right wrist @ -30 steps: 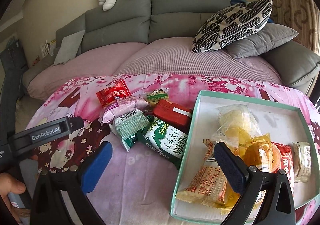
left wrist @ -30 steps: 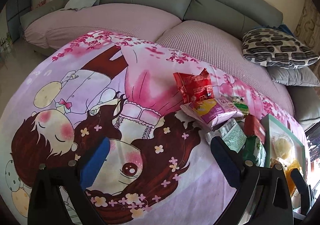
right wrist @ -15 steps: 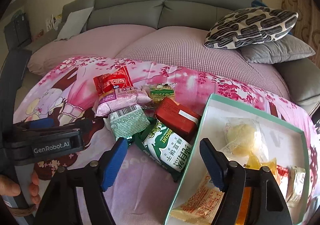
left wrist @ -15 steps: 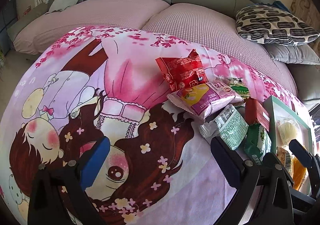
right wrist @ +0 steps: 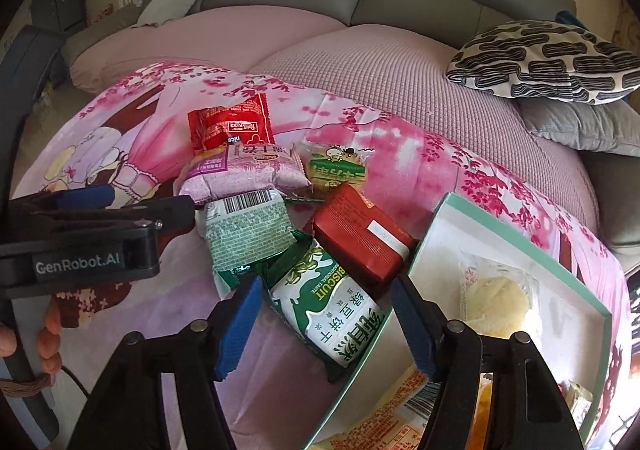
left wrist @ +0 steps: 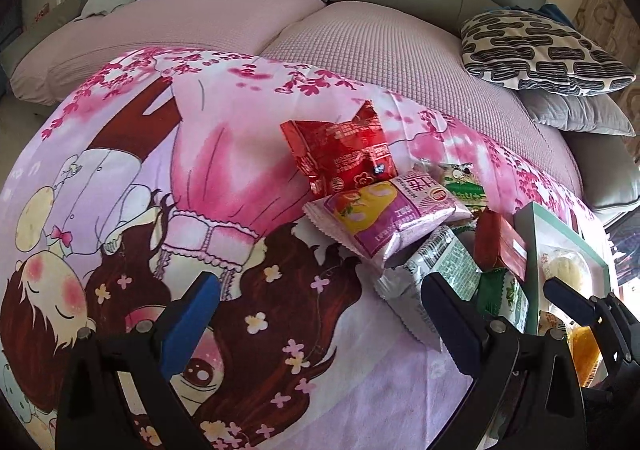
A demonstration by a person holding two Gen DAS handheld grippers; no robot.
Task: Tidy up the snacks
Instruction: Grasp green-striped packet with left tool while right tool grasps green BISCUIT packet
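Several wrapped snacks are already placed in the green-rimmed box (right wrist: 516, 242). Six packets remain piled on the blanket (right wrist: 168, 302) beside it. Right tongs (right wrist: 326, 320) are closing around the green biscuit packet (right wrist: 332, 310), not yet gripped. Left tongs (left wrist: 320, 314) are open, empty.

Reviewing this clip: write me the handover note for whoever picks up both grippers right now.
Right gripper: jaws closing around the green-and-white biscuit packet, pads not yet pressing it.
Left gripper: open, empty, over the pink cartoon blanket.
Teal-rimmed white box: already holds a clear-wrapped pale bun and orange-printed packets at its near end.
Left outside, in a pile: red foil packet, purple packet, grey-green barcode packet, small yellow-green packet, dark red box.
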